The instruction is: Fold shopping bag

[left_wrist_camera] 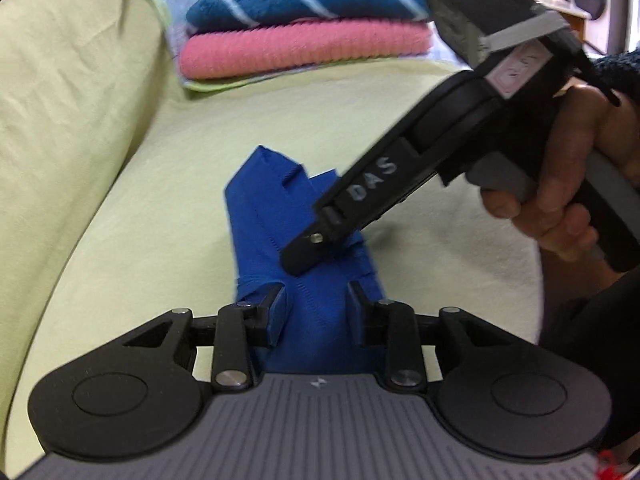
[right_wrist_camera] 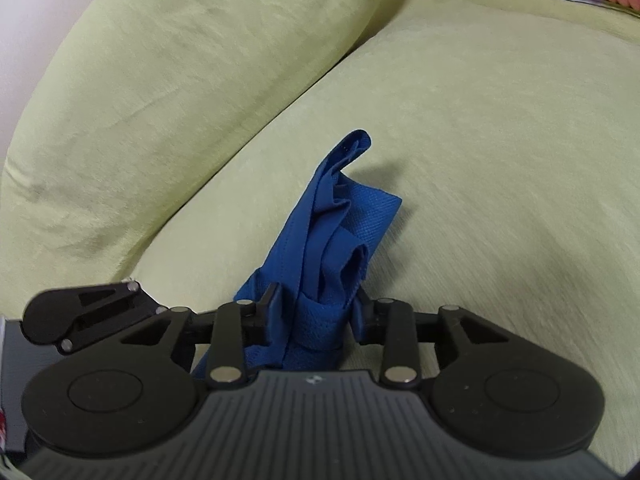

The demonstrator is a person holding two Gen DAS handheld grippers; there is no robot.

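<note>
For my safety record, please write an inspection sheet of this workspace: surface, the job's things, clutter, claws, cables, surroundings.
Surface: pale green sofa seat, with a back cushion of the same cover.
Job's things: blue shopping bag, bunched into a narrow bundle, one end resting on the seat.
Clutter: folded blue striped towel on top of a folded pink towel, farther back on the seat.
Claws: left claw is shut on the bag; right claw is shut on the bundled bag. A hand holds the right tool.
Cables: nothing seen.
Surroundings: room furniture behind the sofa, too blurred to name.
</note>
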